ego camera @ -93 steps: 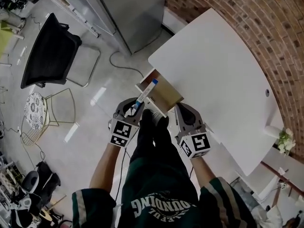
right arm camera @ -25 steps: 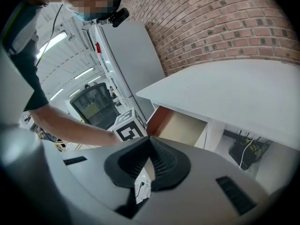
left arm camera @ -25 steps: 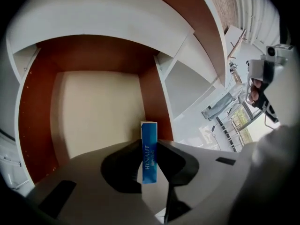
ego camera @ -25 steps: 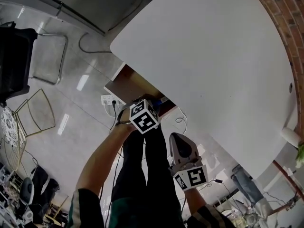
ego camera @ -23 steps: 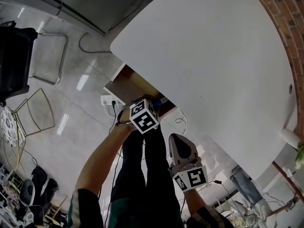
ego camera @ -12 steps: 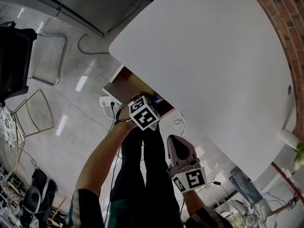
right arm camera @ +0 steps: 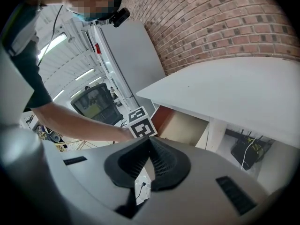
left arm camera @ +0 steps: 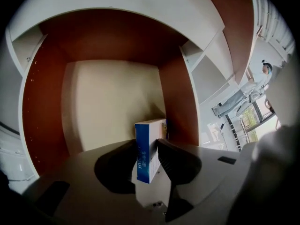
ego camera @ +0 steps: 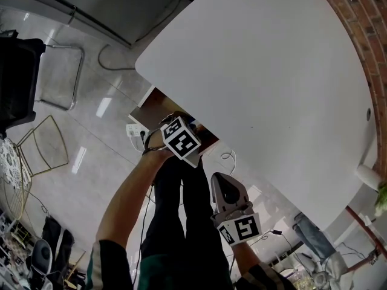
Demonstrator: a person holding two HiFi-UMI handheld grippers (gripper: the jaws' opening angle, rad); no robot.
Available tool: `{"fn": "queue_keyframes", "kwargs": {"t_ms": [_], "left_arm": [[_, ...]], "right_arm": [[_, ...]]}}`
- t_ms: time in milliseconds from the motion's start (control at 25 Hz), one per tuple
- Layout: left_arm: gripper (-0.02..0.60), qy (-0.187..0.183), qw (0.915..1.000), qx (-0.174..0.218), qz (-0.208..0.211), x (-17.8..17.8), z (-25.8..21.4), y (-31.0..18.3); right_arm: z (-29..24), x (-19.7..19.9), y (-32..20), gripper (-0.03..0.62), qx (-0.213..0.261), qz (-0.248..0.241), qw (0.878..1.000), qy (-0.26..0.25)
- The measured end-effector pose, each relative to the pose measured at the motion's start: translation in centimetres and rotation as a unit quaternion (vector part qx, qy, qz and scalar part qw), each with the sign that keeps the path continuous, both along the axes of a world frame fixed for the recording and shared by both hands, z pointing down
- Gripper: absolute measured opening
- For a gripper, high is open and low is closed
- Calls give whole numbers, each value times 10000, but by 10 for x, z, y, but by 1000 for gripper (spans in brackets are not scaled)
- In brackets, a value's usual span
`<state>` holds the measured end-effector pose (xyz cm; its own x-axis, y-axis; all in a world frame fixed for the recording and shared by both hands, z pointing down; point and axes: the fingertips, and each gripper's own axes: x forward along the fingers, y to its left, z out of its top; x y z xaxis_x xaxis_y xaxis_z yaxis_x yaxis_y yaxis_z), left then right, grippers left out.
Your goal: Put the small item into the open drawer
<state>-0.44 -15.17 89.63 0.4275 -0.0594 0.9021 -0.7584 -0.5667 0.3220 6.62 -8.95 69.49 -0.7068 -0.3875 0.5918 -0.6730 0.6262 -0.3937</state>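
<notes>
Two grippers show in the head view. The left gripper (ego camera: 180, 141) points down into the open drawer (ego camera: 158, 101). The drawer is brown wood and sticks out from under the near edge of the desk (ego camera: 272, 71), close to its left corner. The desk top is white and smooth, and that corner is round. The right gripper (ego camera: 219, 181) hangs closer to the person, well apart from the drawer, over the shiny grey floor (ego camera: 91, 107).

In the left gripper view, the small box (left arm camera: 146, 159) stands upright between the jaws, inside the drawer. It is a thin cardboard box, blue and white. The jaws have just been opening. They stand apart and do not squeeze the box. Behind the box are the drawer's pale flat bottom and its brown walls. I cannot tell if the box rests on the bottom.

In the right gripper view, the black ribbed jaws are pressed together with nothing between them. A red brick wall (right arm camera: 211, 22) stands behind the desk.
</notes>
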Motion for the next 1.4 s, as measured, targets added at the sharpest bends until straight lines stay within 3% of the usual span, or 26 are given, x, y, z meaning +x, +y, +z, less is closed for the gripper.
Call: {"fn": "queue_keyframes", "kwargs": {"t_ms": [240,560,840,960,1080,1400], "left_arm": [[146,-552,9984,45,60,-22,14,-3],[146,-986,9947,117,267,-39,19,-4],[142,-869,9947,551,-23,-45,2,-17],[62,-885,9934,736,12,-47,-10,-19],[23,-946,9918,858,51,-51,-22,-15],[15,-1056,9885,1078,-136,-64,-65,-2]], "right_arm": [[1,0,-2,25,-7,-18,10000,31],[2,-3,-4,25,-12,-58,10000,57],[2,-10,-3,25,9,-99,9999,48],[0,-12,-4,25,36,-110,9999,51],[-7,-16,-6,25,96,-135,9999,19],[-39,-21,-16,25,341,-149,9993,60]]}}
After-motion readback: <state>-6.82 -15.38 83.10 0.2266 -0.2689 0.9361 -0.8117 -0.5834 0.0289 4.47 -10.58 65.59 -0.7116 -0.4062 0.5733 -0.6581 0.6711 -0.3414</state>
